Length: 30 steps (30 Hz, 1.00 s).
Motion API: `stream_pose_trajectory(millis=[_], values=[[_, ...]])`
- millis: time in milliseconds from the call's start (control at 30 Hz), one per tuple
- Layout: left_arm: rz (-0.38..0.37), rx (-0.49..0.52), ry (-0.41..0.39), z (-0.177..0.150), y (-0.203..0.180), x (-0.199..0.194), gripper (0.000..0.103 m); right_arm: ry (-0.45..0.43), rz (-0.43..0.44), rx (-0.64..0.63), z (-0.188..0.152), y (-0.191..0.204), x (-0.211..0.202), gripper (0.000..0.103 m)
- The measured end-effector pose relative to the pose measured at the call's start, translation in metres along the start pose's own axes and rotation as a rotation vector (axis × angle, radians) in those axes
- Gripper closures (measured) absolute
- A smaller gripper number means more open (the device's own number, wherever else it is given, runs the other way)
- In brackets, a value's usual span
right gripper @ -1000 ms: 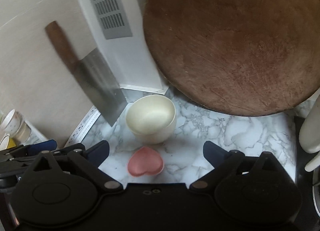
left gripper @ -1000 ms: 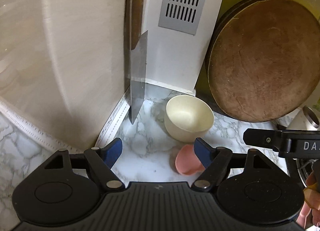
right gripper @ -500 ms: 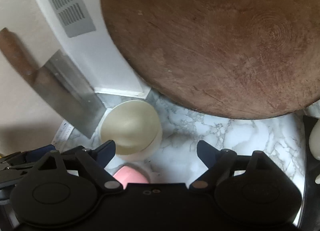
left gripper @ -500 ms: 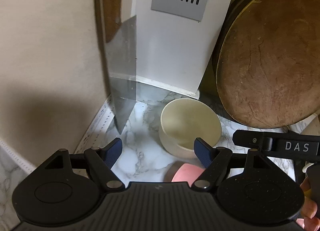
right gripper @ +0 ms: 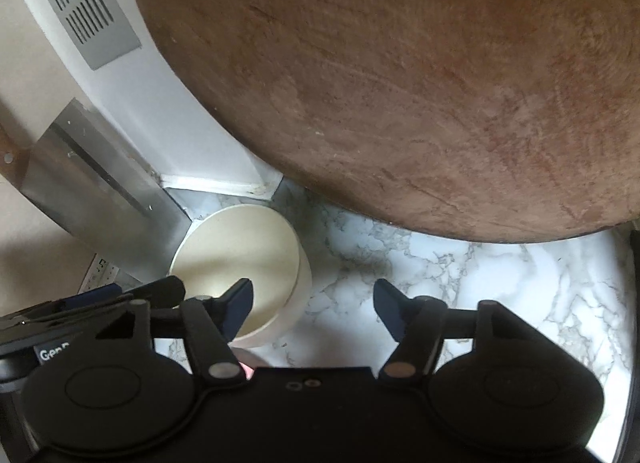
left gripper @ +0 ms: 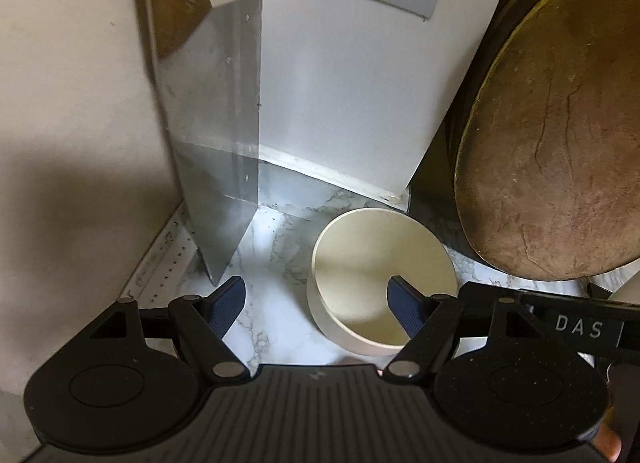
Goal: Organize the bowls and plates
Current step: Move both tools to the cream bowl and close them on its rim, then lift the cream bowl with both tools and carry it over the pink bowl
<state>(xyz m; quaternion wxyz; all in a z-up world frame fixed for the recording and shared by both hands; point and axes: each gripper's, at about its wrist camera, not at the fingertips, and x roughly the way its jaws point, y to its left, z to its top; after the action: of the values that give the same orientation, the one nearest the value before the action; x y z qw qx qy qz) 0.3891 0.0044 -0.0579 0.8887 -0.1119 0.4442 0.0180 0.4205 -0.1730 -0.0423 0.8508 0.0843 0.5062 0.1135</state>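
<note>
A cream bowl (left gripper: 360, 283) (right gripper: 236, 251) stands upright on the marble counter in the corner. My left gripper (left gripper: 318, 299) straddles its left wall, one finger inside the bowl and one outside. The jaws are closing and the pads stand off the wall. My right gripper (right gripper: 314, 305) straddles the bowl's right wall the same way, jaws closing, pads apart from it. A pink heart-shaped dish (right gripper: 245, 365) shows only as a sliver under the right gripper's body, just in front of the bowl.
A steel cleaver (left gripper: 216, 183) leans against the wall left of the bowl. A big round wooden chopping board (right gripper: 400, 83) leans at the right. Behind the bowl stands a white column with a grey vent (left gripper: 360, 63). Bare marble counter (right gripper: 480, 283) lies right of the bowl.
Both grippers have come forward and down onto the bowl and their jaws have narrowed, the right one more. The pink dish has slipped almost out of view beneath them.
</note>
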Motion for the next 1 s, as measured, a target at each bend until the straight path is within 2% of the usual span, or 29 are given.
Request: stream_pose_trajectory(millis=[33,167,233,300,400,467,600,767,1000], values=[[-0.006,-0.002,0.007,0.001,0.000,0.003,0.036,0.004,0.003,0.000,0.000,0.000,0.002,0.041],[-0.005,0.004,0.020,0.001,-0.003,0.012,0.039,0.019,0.010,-0.005,-0.001,0.001,0.010,0.052],[-0.011,0.001,0.029,0.001,-0.003,0.016,0.048,0.026,0.015,-0.009,-0.002,0.002,0.012,0.056],[-0.012,-0.006,0.033,0.002,-0.003,0.019,0.052,0.029,0.015,-0.006,-0.002,0.001,0.014,0.064],[-0.012,-0.011,0.036,0.001,-0.002,0.023,0.068,0.032,0.027,-0.001,-0.001,0.002,0.018,0.069],[-0.015,-0.015,0.038,0.001,-0.002,0.025,0.070,0.033,0.032,-0.009,-0.001,0.004,0.018,0.074],[-0.022,-0.017,0.034,0.001,-0.001,0.028,0.083,0.032,0.038,-0.023,0.000,0.007,0.019,0.083],[-0.005,0.010,0.027,0.000,-0.002,0.029,0.090,0.032,0.039,-0.038,0.000,0.010,0.019,0.091],[-0.002,0.017,0.019,-0.002,-0.001,0.023,0.092,0.011,0.028,-0.063,-0.003,0.017,0.013,0.092]])
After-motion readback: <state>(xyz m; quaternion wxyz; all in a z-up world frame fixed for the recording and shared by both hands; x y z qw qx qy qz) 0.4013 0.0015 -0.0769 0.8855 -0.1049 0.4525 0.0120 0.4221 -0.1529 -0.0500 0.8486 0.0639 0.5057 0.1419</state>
